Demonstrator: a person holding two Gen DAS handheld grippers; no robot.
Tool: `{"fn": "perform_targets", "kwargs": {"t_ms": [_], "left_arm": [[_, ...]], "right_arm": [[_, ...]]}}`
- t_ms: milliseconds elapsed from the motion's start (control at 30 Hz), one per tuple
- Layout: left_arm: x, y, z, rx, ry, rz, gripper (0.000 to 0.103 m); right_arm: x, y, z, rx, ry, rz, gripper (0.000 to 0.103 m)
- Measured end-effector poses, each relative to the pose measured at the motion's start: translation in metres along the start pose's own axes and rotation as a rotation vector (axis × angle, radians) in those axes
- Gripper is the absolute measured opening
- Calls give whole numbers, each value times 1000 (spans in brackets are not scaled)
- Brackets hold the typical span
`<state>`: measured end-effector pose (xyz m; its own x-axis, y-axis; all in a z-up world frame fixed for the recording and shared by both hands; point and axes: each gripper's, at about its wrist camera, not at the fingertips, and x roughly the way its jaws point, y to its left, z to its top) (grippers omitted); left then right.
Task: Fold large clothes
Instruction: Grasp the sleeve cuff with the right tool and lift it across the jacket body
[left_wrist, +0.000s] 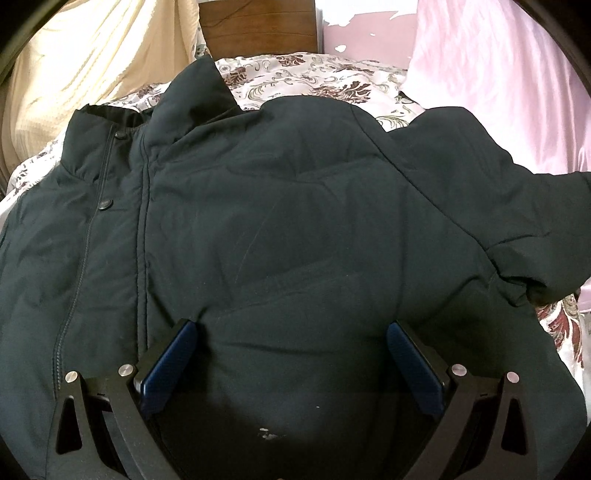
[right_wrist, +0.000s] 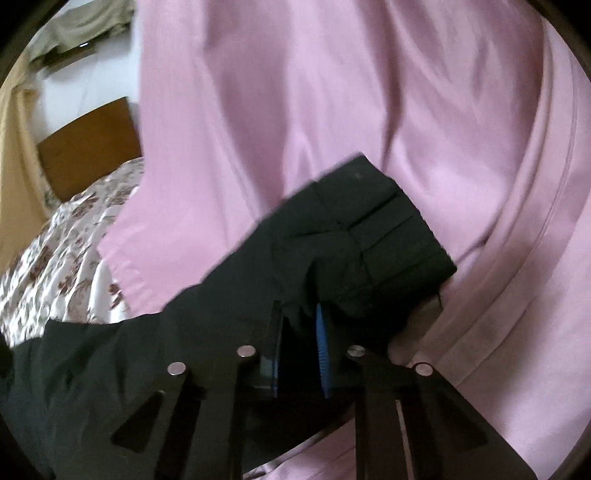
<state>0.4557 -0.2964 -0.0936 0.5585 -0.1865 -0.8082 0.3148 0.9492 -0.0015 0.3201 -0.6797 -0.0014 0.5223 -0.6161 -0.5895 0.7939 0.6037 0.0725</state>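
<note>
A dark green padded jacket lies front-up on a floral bedspread, collar toward the headboard, zip and snap buttons at the left. My left gripper hovers open over the jacket's lower body, blue pads spread wide with only flat cloth under them. One sleeve runs off to the right edge. In the right wrist view that sleeve lies over pink fabric, cuff pointing up and right. My right gripper is shut on the sleeve just below the cuff, dark cloth pinched between its blue pads.
A pink satin sheet hangs or lies along the right side of the bed. A cream blanket is draped at the left. A wooden headboard stands behind the bed.
</note>
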Motion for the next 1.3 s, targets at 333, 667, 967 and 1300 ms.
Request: {"fn": "perform_targets", "kwargs": {"t_ms": [333, 667, 967, 1300], "left_arm": [[-29, 37, 1, -114, -17, -135, 103], [-98, 125, 3, -193, -43, -132, 103], [-141, 225, -16, -362, -72, -274, 103], [-105, 287, -49, -539, 4, -375, 103]], "right_arm": [[-106, 86, -8, -346, -268, 266, 6], [-216, 212, -55, -686, -325, 561, 5], [-283, 323, -135, -932, -121, 763, 5], [-259, 371, -245, -1069, 197, 896, 6]]}}
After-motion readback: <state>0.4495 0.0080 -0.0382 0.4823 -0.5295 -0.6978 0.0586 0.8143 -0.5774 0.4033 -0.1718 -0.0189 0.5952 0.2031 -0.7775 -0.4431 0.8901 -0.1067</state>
